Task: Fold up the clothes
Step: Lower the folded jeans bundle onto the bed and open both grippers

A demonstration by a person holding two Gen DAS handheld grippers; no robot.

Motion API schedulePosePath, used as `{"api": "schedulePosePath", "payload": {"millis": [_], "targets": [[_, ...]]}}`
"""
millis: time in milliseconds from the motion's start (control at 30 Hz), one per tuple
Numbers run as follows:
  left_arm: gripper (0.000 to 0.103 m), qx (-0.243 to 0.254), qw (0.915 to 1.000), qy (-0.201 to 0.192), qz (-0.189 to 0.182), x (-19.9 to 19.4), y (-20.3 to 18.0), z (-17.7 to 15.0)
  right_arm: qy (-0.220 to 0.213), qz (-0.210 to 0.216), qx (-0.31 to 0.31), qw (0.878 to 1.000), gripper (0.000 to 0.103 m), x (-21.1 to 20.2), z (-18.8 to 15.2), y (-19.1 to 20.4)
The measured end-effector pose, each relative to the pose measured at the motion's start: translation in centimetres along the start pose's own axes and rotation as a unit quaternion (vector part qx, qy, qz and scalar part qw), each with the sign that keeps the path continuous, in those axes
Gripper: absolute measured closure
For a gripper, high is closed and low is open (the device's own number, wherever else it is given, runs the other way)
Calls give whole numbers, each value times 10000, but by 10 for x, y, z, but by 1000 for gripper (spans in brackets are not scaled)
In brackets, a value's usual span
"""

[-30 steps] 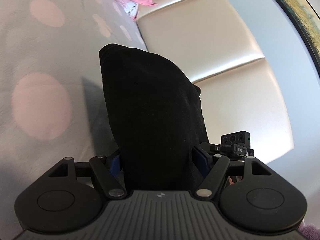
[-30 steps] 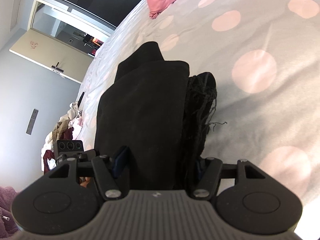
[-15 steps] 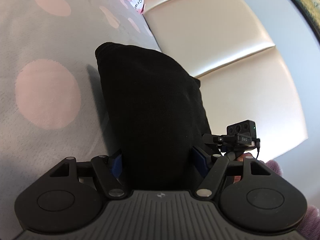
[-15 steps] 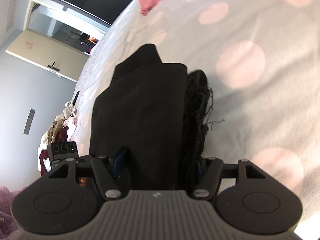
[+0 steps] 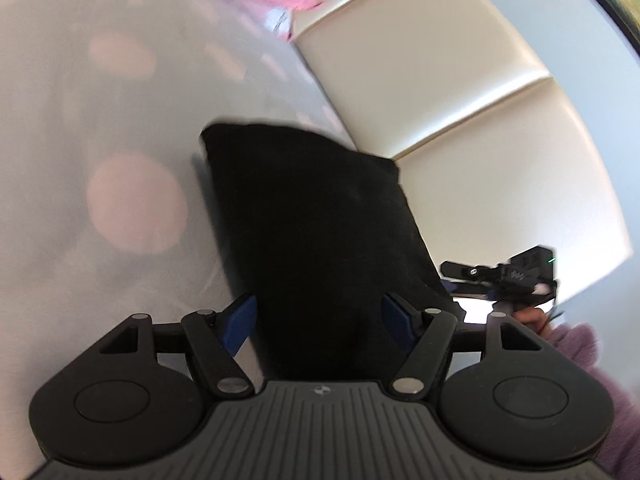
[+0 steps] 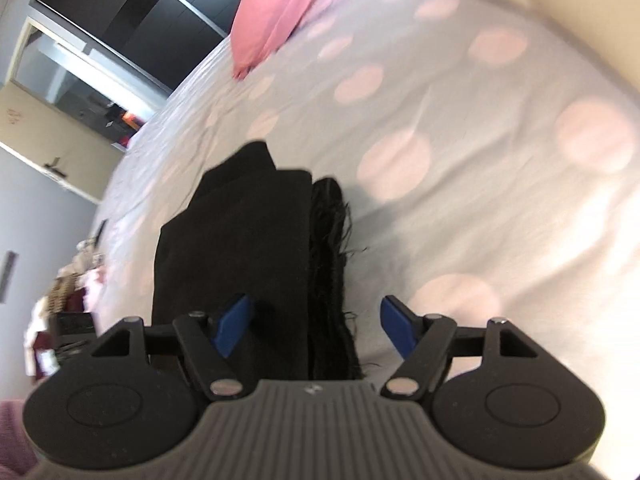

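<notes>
A folded black garment [image 5: 312, 220] lies on the grey bedsheet with pink dots [image 5: 100, 140], beside the cream headboard [image 5: 460, 100]. My left gripper [image 5: 320, 316] stands open around its near end, with a sliver of sheet showing beside the left pad. In the right wrist view the same garment [image 6: 240, 240] shows a frayed fringe [image 6: 328, 240] along its right side. My right gripper [image 6: 316, 320] is open. Its left pad overlaps the cloth, and its right pad stands apart from the fringe over the bare sheet [image 6: 480, 200].
A pink pillow [image 6: 272, 12] lies at the far end of the bed. A pile of other clothes [image 6: 60, 292] sits at the left. A hand in a purple sleeve [image 5: 572, 344] holds the other gripper body [image 5: 520, 272]. A doorway and dark wardrobe [image 6: 100, 20] are beyond.
Both cameras have swung and the views are blurred. A gap has appeared between the right gripper's right pad and the garment. The garment looks farther from both grippers.
</notes>
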State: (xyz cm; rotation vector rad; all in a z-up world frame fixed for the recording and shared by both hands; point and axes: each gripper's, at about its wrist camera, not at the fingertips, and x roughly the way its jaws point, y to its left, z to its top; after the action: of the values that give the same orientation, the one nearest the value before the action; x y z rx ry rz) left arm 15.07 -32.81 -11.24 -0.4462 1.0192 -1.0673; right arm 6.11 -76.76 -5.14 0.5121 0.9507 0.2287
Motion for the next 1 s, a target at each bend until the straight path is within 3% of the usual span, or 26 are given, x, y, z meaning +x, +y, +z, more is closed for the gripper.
{"api": "schedulePosePath", "payload": {"millis": [100,233,267,433,533,633,900,1000], "targets": [[37,605,9979,-34,244,-8,-33,-3,-204,-411,-410,9981,42,-17,-9,27],[43,1452,9874,212,588,1,-74,-16,-475,-956,-955,9897,74,-40,-20,63],[44,1635,9840,292,648,5,-82,-20,-467,-1055,-1136,9868,77,-39,-24,74],[46,1948,9710,634,1237,31,-91,-30,-225,-1550,-1691,9731,78,-18,-43,100],[40,1969,9682,714,1369,41,-89,-29,-119,-1834,-1815,9661,78,-3,-51,101],[34,2193,9603,852,1499,50,-88,-32,-131,-1959,-1938,9612,79,12,-53,98],[30,2093,9622,917,1480,52,-84,-31,-191,-2120,-1919,9581,81,34,-52,90],[37,1967,9657,920,1426,46,-84,-27,-259,-2200,-1757,9592,81,32,-53,91]]}}
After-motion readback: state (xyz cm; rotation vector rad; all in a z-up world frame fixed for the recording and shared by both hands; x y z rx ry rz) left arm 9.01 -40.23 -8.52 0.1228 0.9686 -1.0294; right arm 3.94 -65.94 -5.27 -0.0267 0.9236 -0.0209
